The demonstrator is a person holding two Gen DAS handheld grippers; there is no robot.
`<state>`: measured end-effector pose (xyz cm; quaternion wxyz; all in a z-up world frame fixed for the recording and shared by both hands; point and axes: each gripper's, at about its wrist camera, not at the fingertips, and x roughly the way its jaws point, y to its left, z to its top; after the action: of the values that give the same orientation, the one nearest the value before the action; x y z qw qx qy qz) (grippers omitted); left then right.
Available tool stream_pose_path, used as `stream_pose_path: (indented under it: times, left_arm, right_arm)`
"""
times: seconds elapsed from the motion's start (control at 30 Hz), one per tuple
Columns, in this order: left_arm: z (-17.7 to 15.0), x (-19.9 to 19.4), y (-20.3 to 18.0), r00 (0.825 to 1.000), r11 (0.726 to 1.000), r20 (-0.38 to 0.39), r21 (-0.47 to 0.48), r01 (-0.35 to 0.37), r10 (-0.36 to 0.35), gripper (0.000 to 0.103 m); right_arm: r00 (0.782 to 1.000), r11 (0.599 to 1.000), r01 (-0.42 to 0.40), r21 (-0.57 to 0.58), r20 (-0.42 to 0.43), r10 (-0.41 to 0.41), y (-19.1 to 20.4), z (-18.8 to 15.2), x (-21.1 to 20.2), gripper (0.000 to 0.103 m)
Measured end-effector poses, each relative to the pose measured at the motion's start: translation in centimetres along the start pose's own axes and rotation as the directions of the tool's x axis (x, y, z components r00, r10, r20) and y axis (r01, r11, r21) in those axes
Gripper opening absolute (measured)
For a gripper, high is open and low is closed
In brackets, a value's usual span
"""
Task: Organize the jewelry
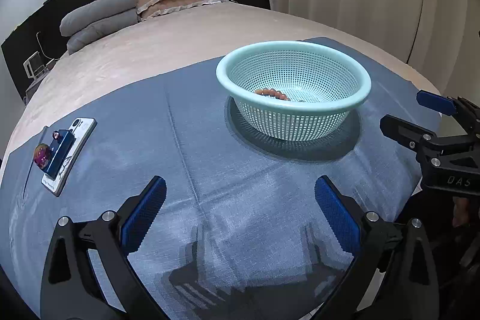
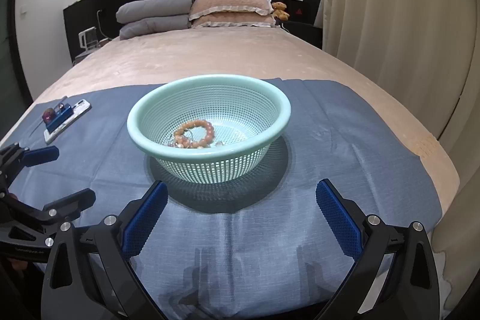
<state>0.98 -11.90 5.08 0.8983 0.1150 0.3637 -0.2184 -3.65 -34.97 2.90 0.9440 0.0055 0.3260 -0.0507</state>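
A: How are the jaws standing now?

B: Both are standing spread wide and are holding nothing. The left gripper (image 1: 240, 215) is hovering over bare blue cloth (image 1: 210, 158), and the right gripper (image 2: 241, 218) is hovering just before the basket (image 2: 210, 83).

A: And the jewelry, where is it lying?

B: A bracelet of orange beads (image 2: 195, 134) is lying on the bottom of the mint basket, together with some smaller pieces that are too small for me to name. From the left wrist view only the edge of the beads is showing over the rim.

A: So the work is finishing?

B: I think it is nearly done. On the cloth around the basket I am seeing no loose jewelry. Far at the left, a phone (image 1: 85, 126) is lying with a blue box (image 1: 60, 150) on it and a round purple thing (image 1: 42, 155) beside. I cannot tell if that is jewelry. If yes, it is remaining.
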Motion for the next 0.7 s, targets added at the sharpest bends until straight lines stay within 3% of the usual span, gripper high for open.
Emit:
stream_pose_path:
  times: [0.7]
  left_arm:
    - [0.06, -0.1, 0.02, 1.0, 1.0, 0.009, 0.004, 0.0, 0.0, 0.097]
  right_arm:
    - [1.0, 1.0, -0.009, 0.005, -0.004, 0.009, 0.04, 0.01, 0.08, 0.095]
